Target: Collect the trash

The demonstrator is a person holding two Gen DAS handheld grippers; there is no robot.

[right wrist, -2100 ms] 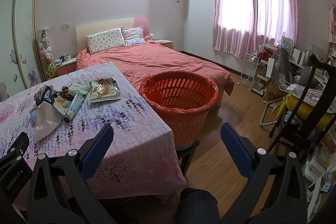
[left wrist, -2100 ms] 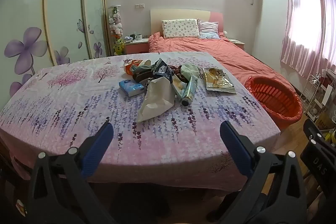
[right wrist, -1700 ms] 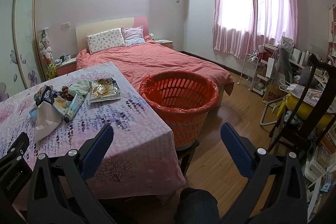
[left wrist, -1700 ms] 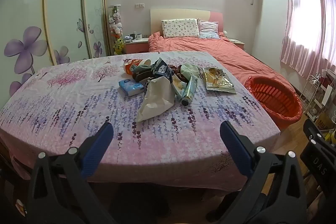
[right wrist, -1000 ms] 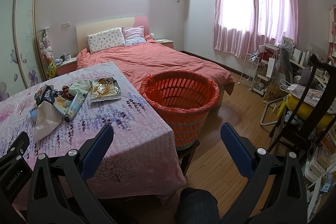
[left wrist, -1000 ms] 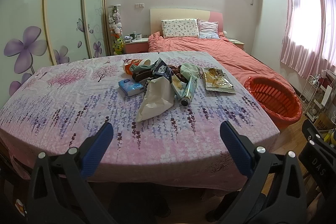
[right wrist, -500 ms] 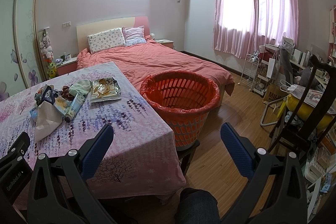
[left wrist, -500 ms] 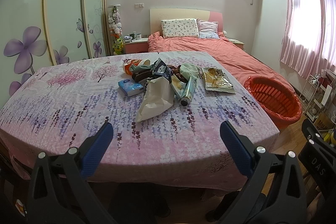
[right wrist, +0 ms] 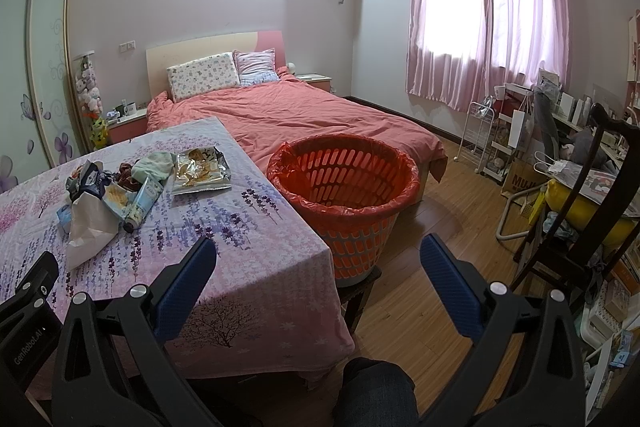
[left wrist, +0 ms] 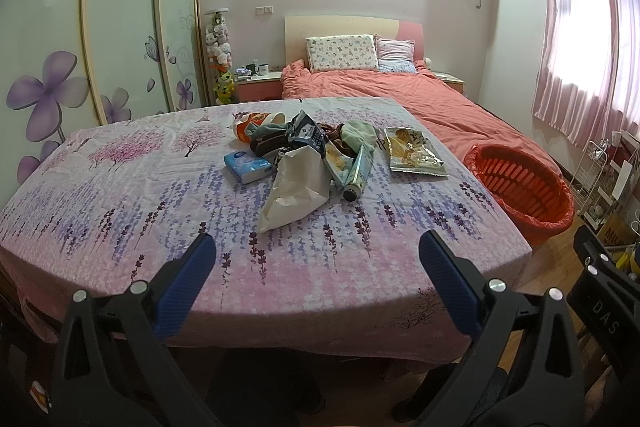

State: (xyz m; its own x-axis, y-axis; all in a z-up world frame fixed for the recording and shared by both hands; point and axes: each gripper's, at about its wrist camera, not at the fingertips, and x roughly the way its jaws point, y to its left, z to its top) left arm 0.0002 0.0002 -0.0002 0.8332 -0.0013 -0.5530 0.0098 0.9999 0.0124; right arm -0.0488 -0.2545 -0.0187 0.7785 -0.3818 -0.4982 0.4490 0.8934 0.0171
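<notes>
A heap of trash lies in the middle of the table (left wrist: 120,187): a white paper bag (left wrist: 298,187), a blue tissue pack (left wrist: 248,167), a tube (left wrist: 358,171), dark wrappers (left wrist: 306,135) and an open snack bag (left wrist: 414,153). The same heap shows in the right wrist view, with the white bag (right wrist: 90,227) and snack bag (right wrist: 198,169). An orange basket (right wrist: 344,195) lined with a red bag stands right of the table; it also shows in the left wrist view (left wrist: 520,187). My left gripper (left wrist: 316,251) is open and empty at the table's near edge. My right gripper (right wrist: 318,255) is open and empty, near the table's right corner.
The table wears a floral cloth. A bed (right wrist: 300,115) with a red cover stands behind it. A dark chair (right wrist: 580,207), a white rack (right wrist: 484,135) and clutter fill the right side over the wooden floor (right wrist: 420,287). Wardrobe doors (left wrist: 120,27) line the left wall.
Nothing has visibly changed beyond a slight drift of both views. Both grippers stay open and empty.
</notes>
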